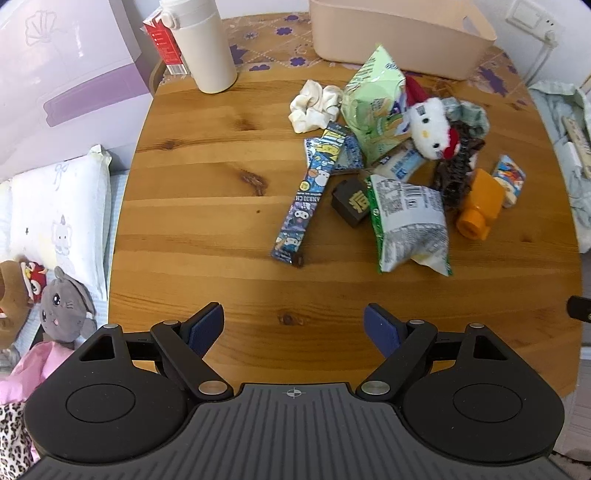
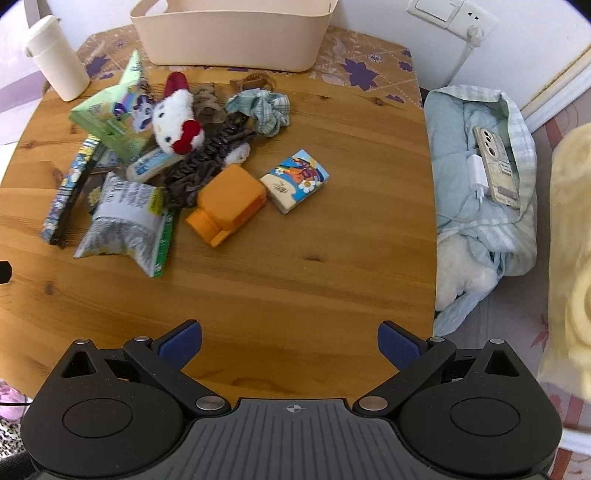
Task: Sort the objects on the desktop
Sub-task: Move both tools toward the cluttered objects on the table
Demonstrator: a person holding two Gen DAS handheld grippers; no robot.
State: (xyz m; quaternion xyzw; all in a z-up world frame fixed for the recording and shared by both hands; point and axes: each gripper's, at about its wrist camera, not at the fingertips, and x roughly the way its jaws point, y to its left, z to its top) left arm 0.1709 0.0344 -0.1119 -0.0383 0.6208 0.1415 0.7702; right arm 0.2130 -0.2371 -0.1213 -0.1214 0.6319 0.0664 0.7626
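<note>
A heap of small objects lies on the round wooden table [image 1: 207,229]. It holds a green snack bag [image 1: 376,107], a white cat plush [image 1: 430,123], a white scrunchie [image 1: 314,103], a long blue sticker pack [image 1: 308,195], a silver-green packet [image 1: 410,221], an orange block [image 2: 227,203] and a colourful tissue pack [image 2: 295,180]. A beige bin [image 2: 232,31] stands behind the heap. My left gripper [image 1: 293,328] is open above the table's near edge, well short of the heap. My right gripper [image 2: 290,343] is open too, with nothing between its fingers.
A white tumbler [image 1: 205,44] and a red carton [image 1: 164,44] stand at the back left. Off the left edge lie a pillow [image 1: 59,206] and a grey plush [image 1: 62,306]. To the right, a phone [image 2: 496,166] rests on blue bedding [image 2: 476,206].
</note>
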